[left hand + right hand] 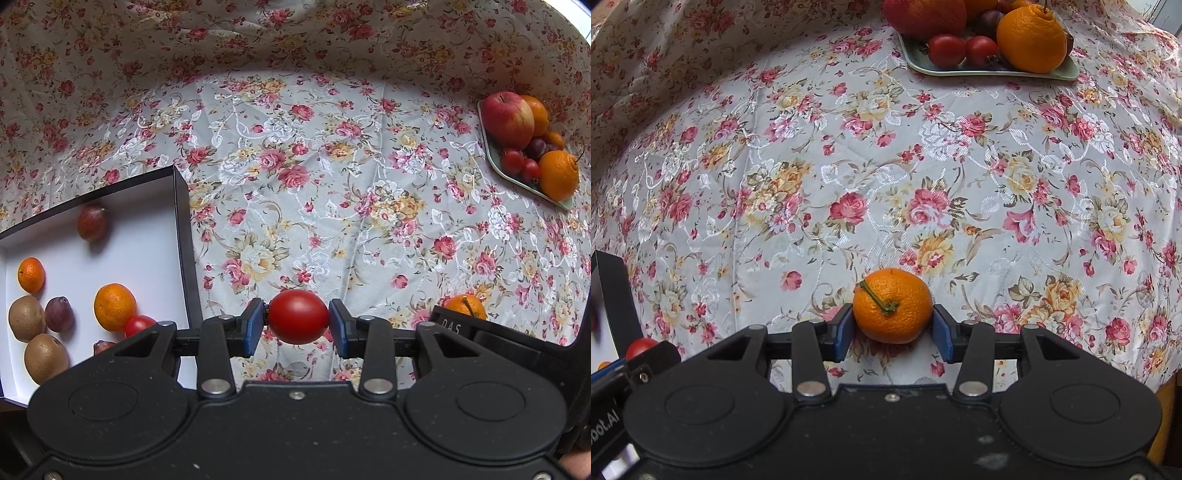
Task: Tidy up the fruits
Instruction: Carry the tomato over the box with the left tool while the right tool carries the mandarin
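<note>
My left gripper (297, 322) is shut on a red cherry tomato (297, 318), held above the floral cloth just right of the black box (181, 229). The box's white inside holds oranges (114, 306), kiwis (26, 317), plums (92, 222) and a tomato (138, 325). My right gripper (892, 322) is shut on a small orange with a green stem (892, 306). That orange also shows in the left wrist view (464, 305). A pale green plate (997, 71) far ahead holds an apple (508, 118), oranges (1030, 38), tomatoes (947, 50) and plums.
A floral tablecloth (886, 166) covers the table between box and plate and rises as a backdrop behind. The box corner (613, 288) and the left gripper with its tomato (641, 347) show at the right wrist view's left edge.
</note>
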Tool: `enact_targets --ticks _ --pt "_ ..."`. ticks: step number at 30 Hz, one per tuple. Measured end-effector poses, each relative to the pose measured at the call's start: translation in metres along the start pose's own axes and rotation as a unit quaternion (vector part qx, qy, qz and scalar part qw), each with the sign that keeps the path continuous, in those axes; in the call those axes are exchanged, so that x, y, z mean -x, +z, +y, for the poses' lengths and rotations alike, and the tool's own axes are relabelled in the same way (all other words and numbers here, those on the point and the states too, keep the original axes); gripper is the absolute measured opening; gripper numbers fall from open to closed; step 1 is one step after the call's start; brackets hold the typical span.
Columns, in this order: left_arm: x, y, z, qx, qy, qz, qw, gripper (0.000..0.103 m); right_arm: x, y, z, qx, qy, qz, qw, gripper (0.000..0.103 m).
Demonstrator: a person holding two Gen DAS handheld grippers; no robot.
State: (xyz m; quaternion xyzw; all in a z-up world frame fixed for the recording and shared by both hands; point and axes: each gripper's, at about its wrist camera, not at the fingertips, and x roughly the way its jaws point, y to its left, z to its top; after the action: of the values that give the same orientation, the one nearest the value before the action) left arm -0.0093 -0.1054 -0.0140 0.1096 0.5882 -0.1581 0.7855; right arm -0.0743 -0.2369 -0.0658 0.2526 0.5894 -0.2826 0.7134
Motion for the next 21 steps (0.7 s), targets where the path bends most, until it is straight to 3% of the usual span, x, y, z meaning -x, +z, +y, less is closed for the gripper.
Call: enact_targets --ticks 21 --pt "0.012 0.005 0.027 0.028 0.022 -0.021 0.9991 0.047 0.022 0.002 0.002 -0.003 0.021 -0.038 0.999 0.045"
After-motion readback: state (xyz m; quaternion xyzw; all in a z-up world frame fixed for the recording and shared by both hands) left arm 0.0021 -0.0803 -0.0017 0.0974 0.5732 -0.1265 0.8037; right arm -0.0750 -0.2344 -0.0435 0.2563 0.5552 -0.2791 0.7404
